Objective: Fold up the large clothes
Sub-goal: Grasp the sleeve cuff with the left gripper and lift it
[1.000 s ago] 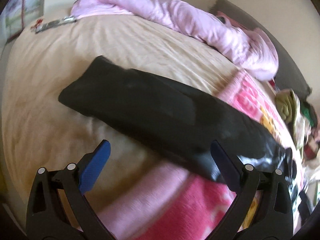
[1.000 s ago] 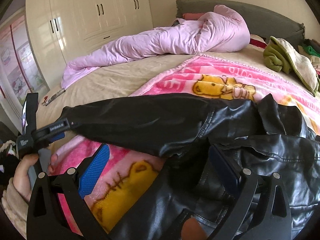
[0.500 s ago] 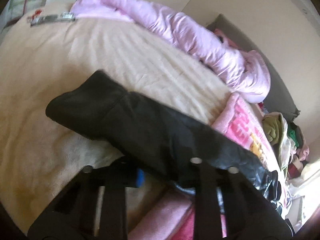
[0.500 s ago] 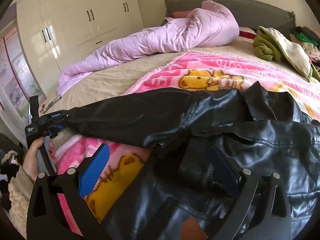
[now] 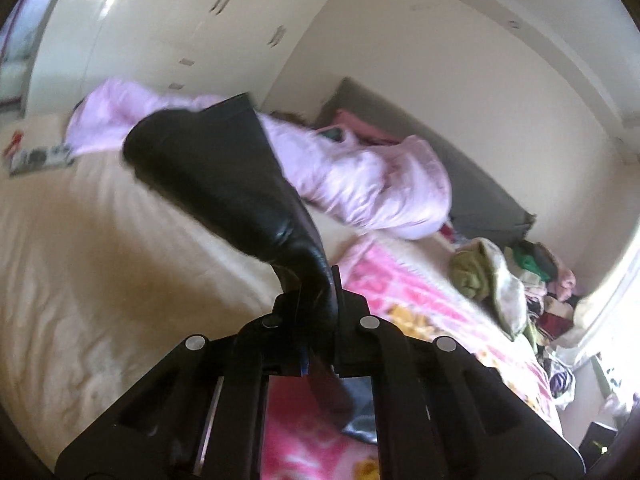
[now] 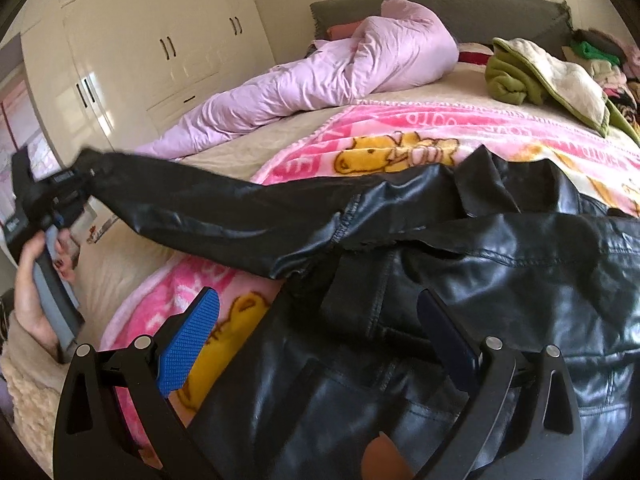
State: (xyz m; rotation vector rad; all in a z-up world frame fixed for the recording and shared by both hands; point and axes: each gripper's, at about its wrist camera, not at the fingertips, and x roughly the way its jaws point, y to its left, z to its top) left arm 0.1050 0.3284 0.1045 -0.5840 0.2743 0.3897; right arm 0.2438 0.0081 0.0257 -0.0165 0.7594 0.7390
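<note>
Folding step: left hand-held gripper (image 5: 316, 300) clamped on black leather jacket (image 6: 480, 280) sleeve (image 5: 224, 176), lifted. Right hand-held gripper (image 6: 320, 344) wide open. Next: swing sleeve toward 3 o'clock, over jacket body.

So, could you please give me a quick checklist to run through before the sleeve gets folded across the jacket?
1. Left gripper clamped on the sleeve, its jaws having just closed: ok.
2. Sleeve lifted clear of the bed: ok.
3. Right gripper open above the jacket body, not pinning it: ok.
4. Jacket body flat: not ok, collar and front rumpled.
5. Other sleeve placed: cannot tell, out of view.
6. Green blanket clear of the jacket: ok.
</note>
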